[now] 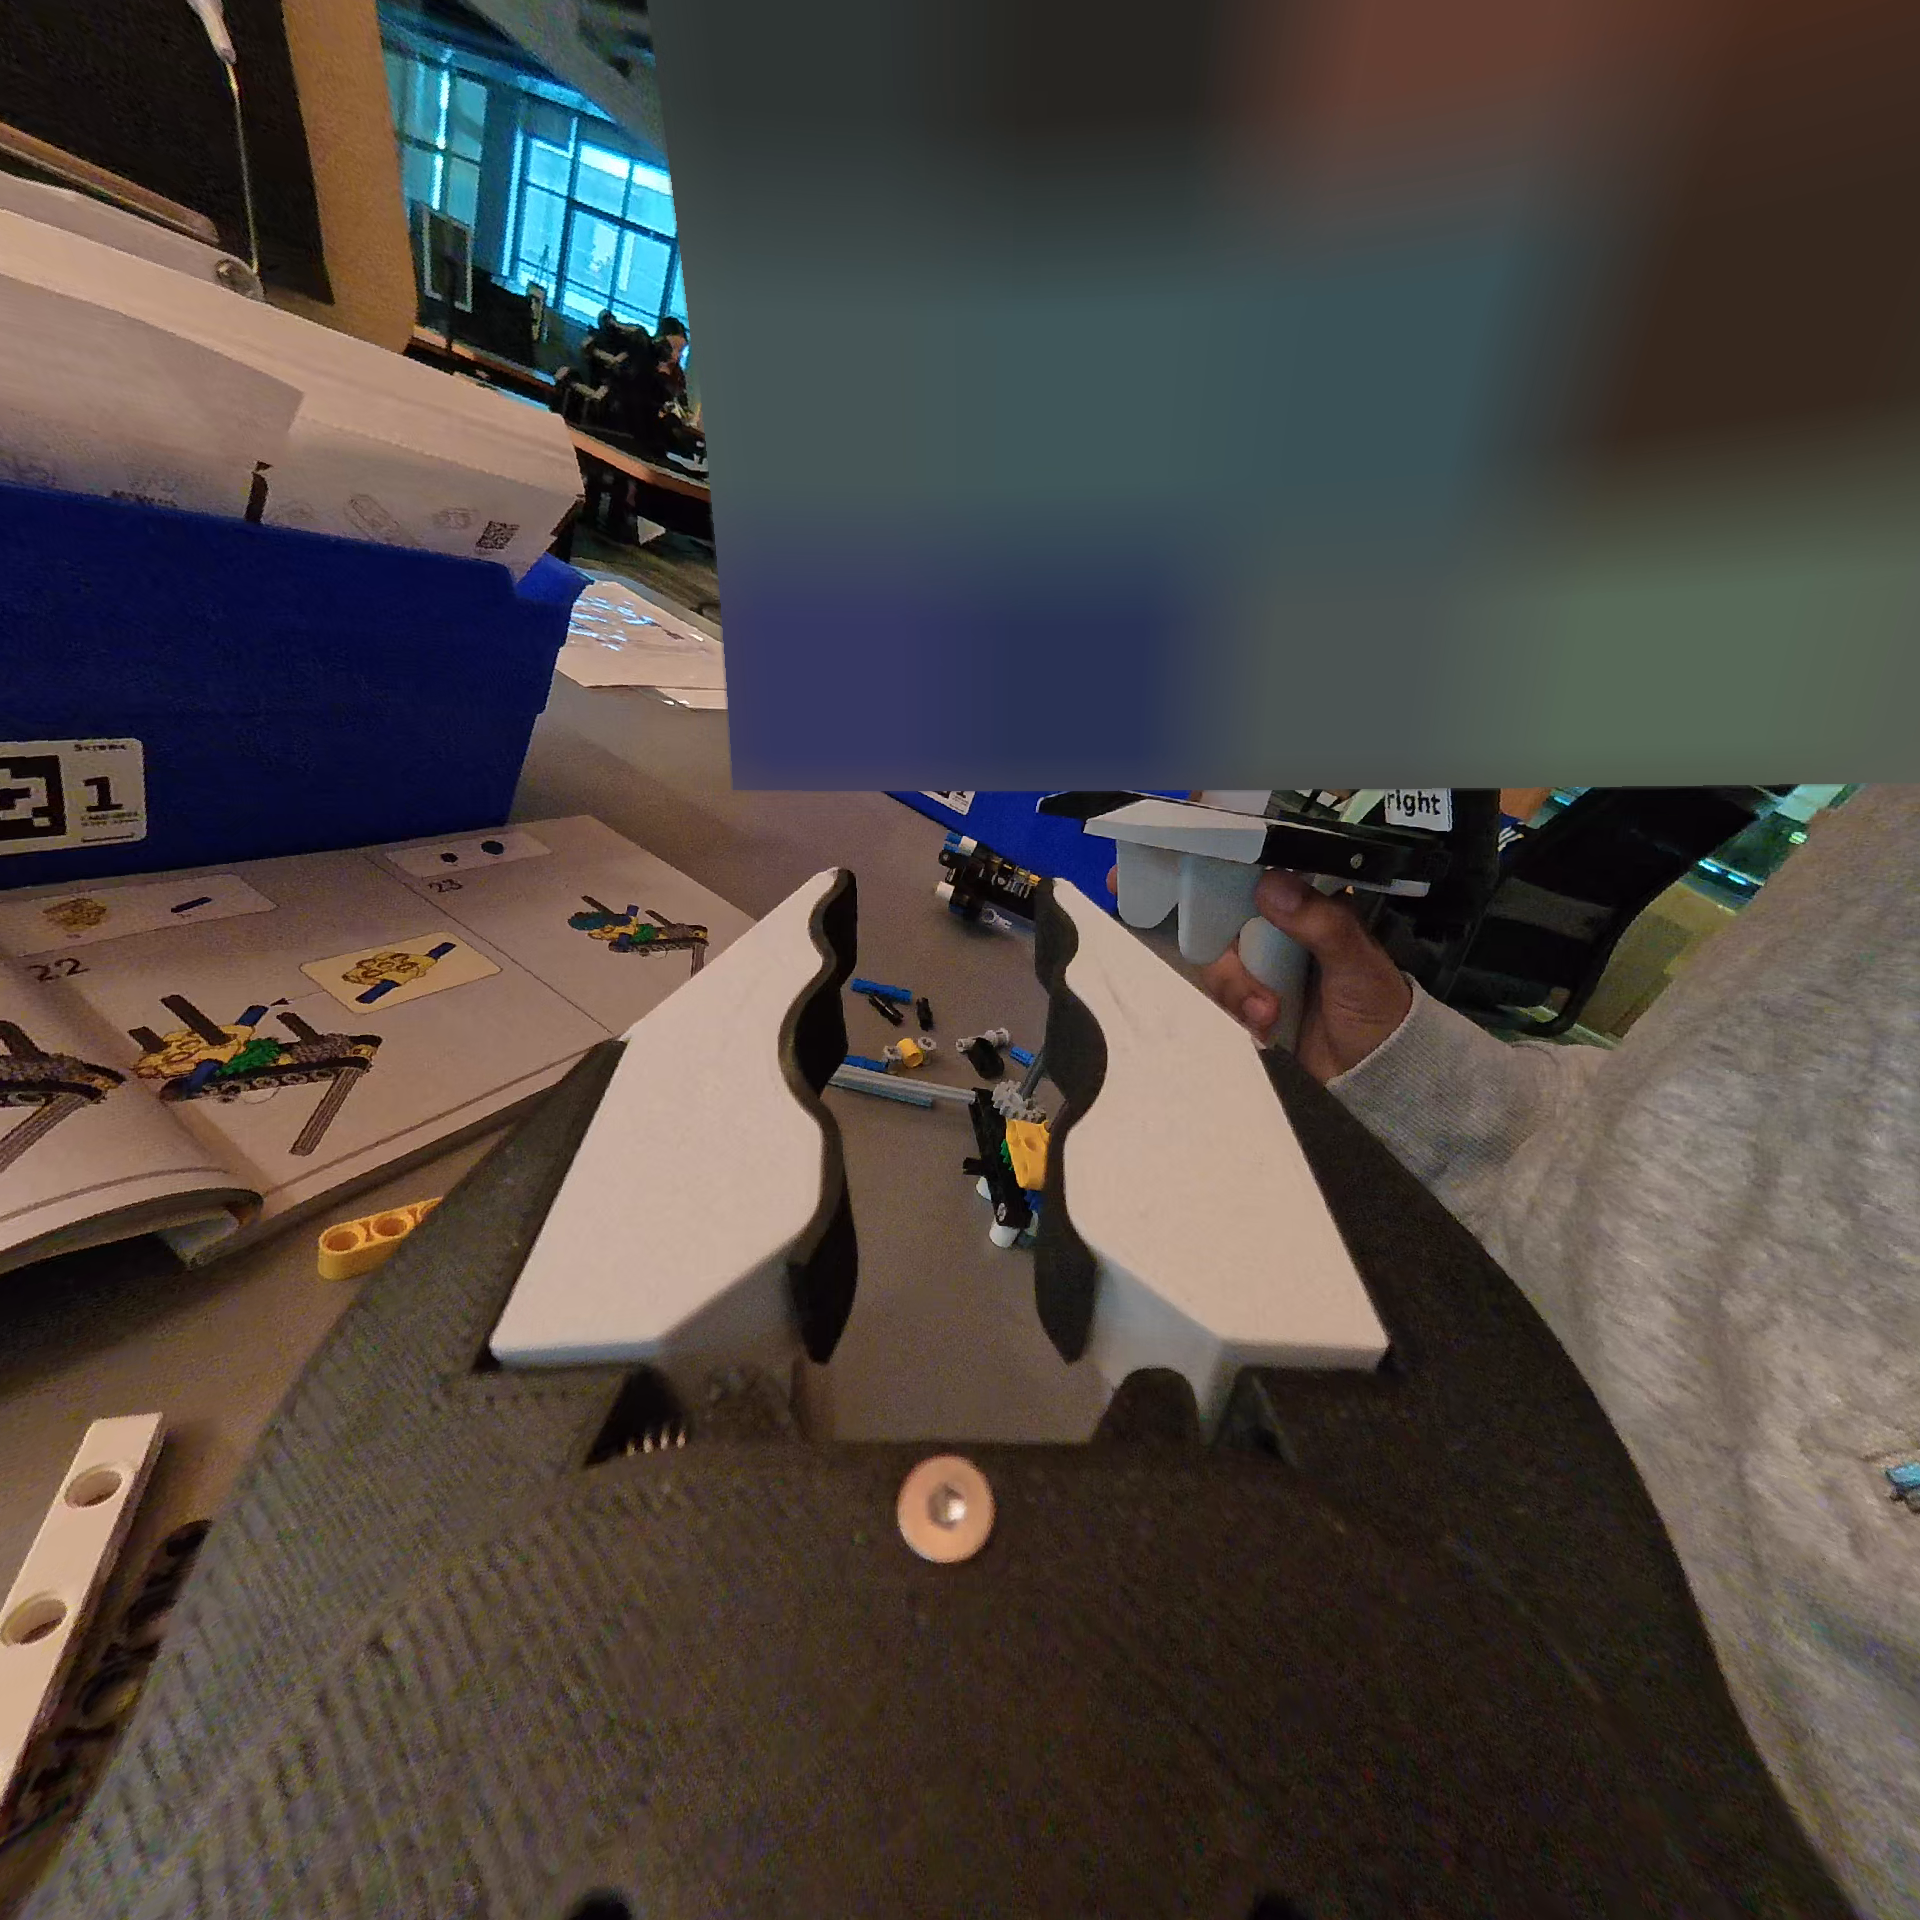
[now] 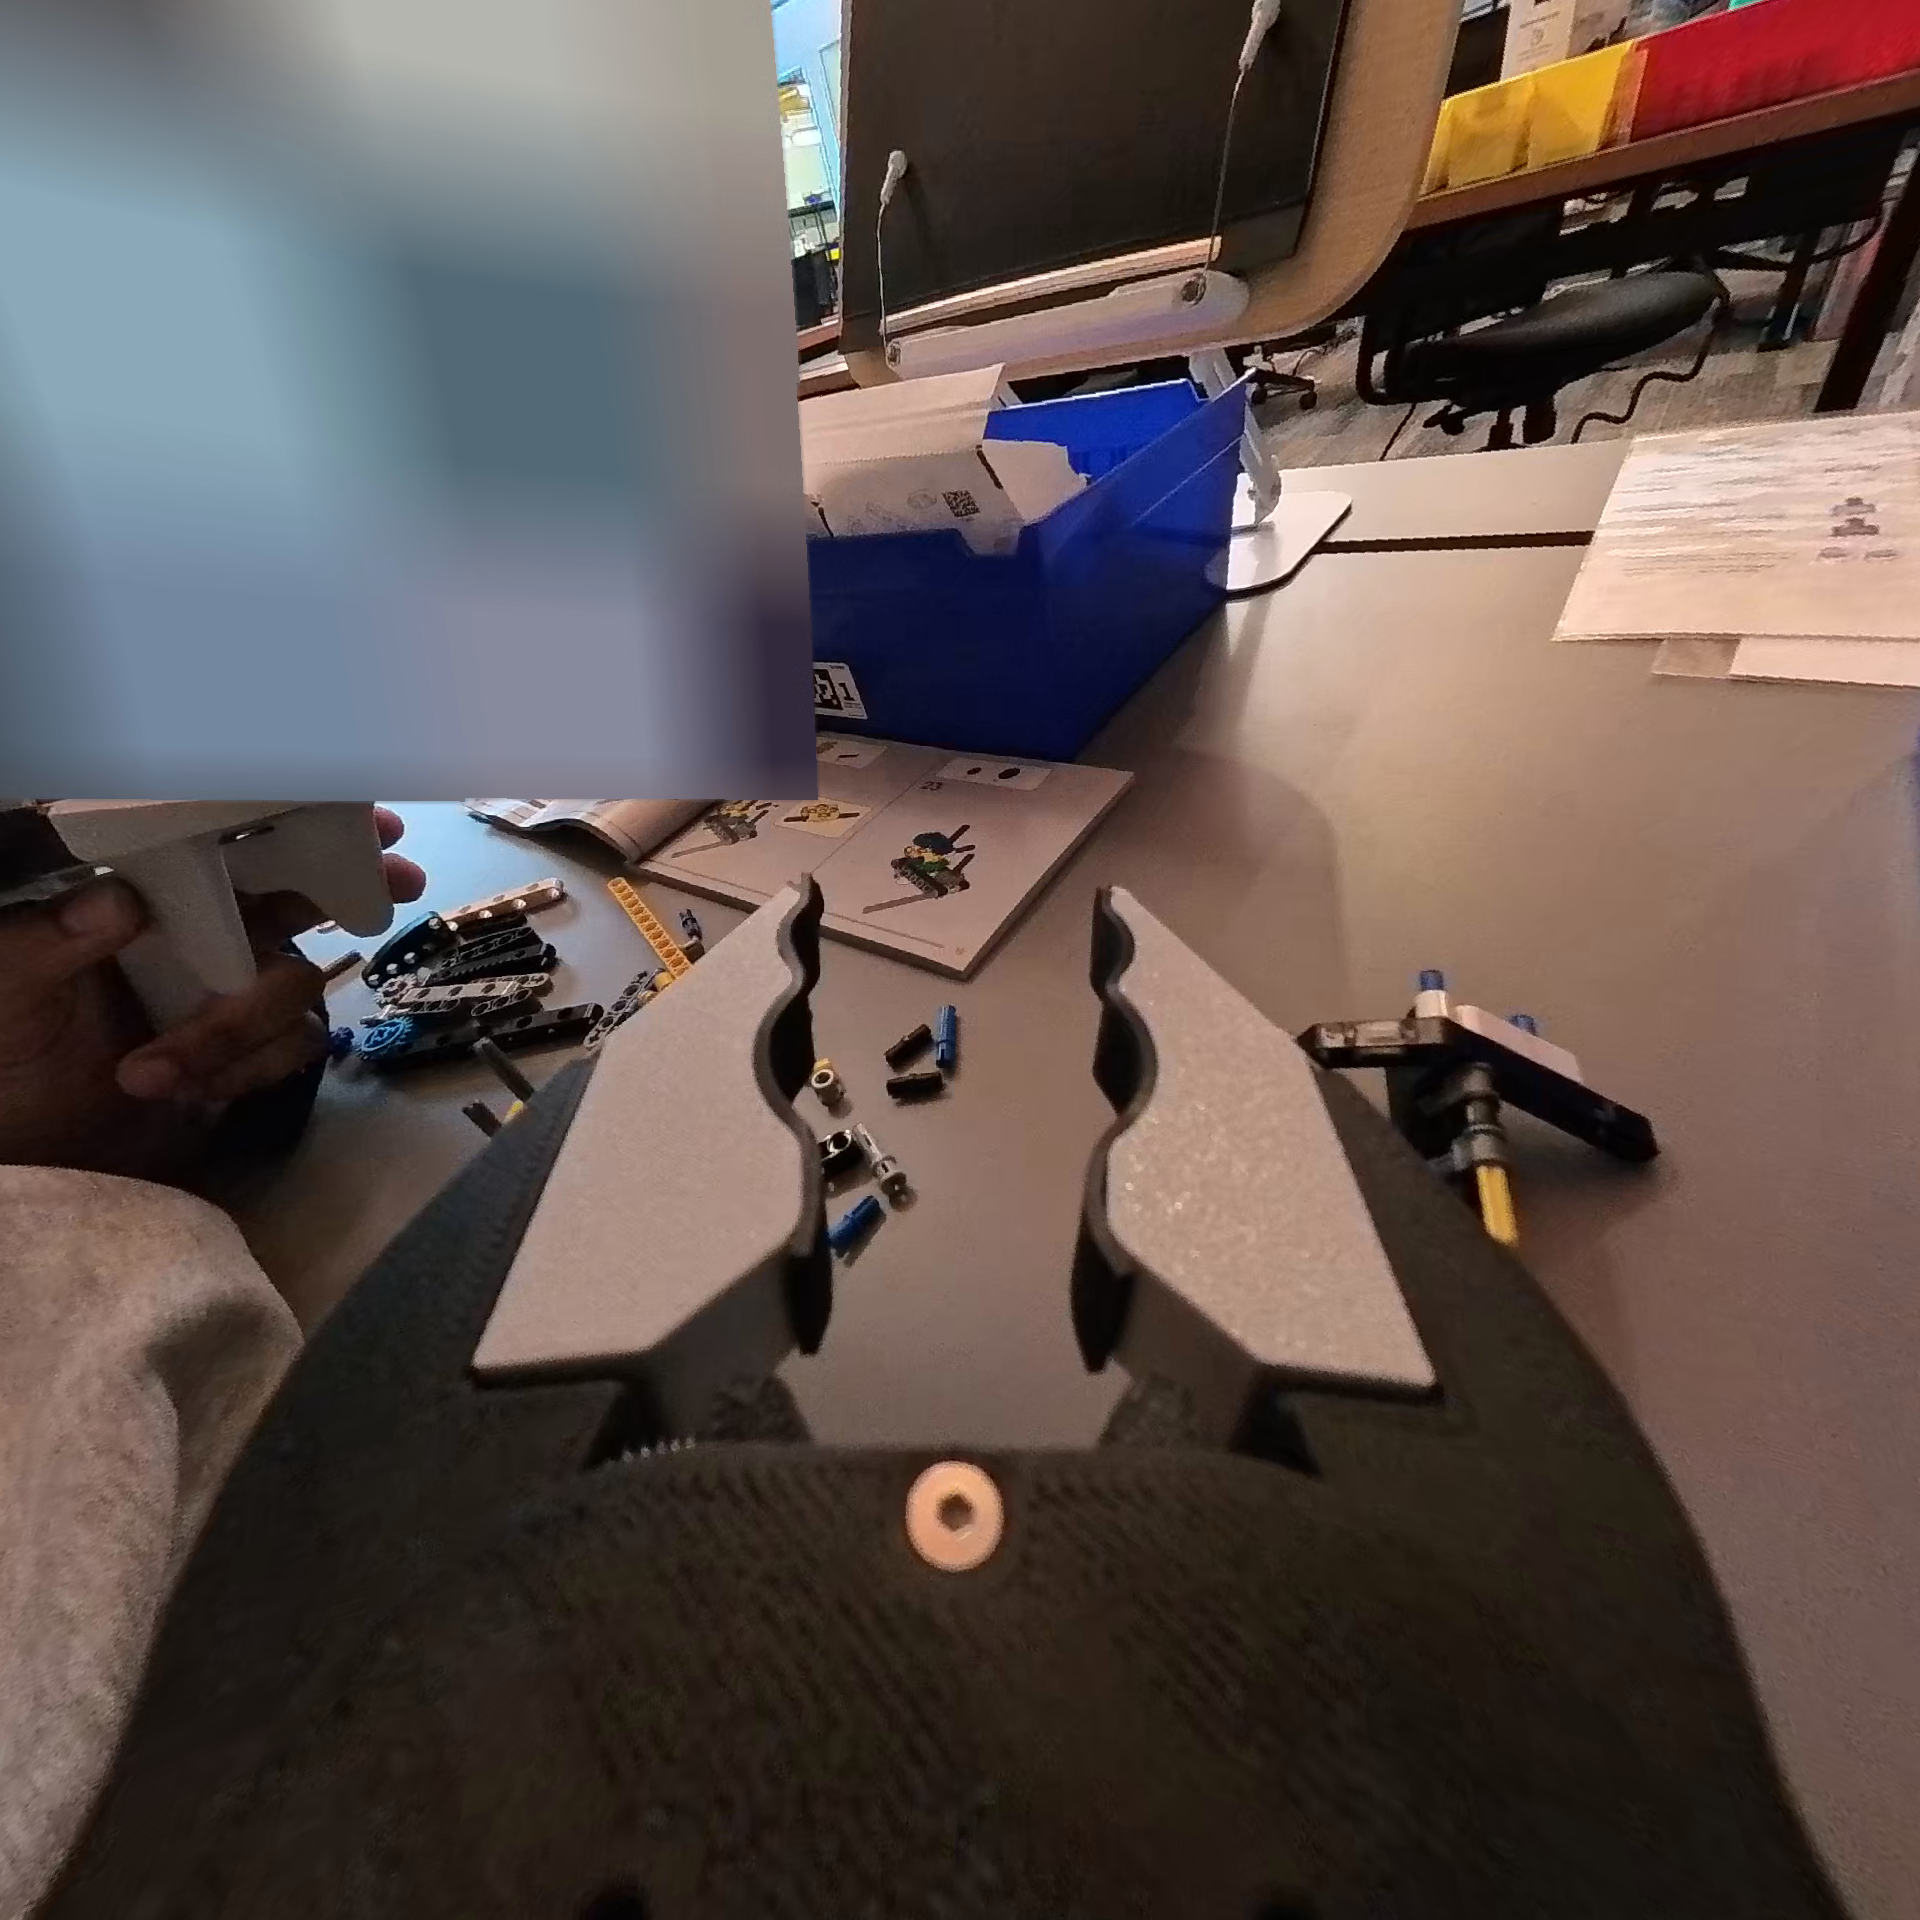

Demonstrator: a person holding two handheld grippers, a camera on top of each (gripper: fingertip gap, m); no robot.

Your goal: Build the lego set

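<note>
My left gripper is open and empty above the grey table. Between its fingers a small black, yellow and green lego assembly lies on the table, close to the right finger. Small blue, black and yellow pins lie beyond it. My right gripper is open and empty. Loose pins and connectors lie between its fingers. A black and white sub-assembly with a yellow axle sits to its right. The open instruction booklet lies left; it also shows in the right wrist view.
A blue bin with paper bags stands behind the booklet; it also shows in the right wrist view. A pile of black and yellow beams lies left. A yellow beam and a white beam lie near my left gripper. Papers lie at right.
</note>
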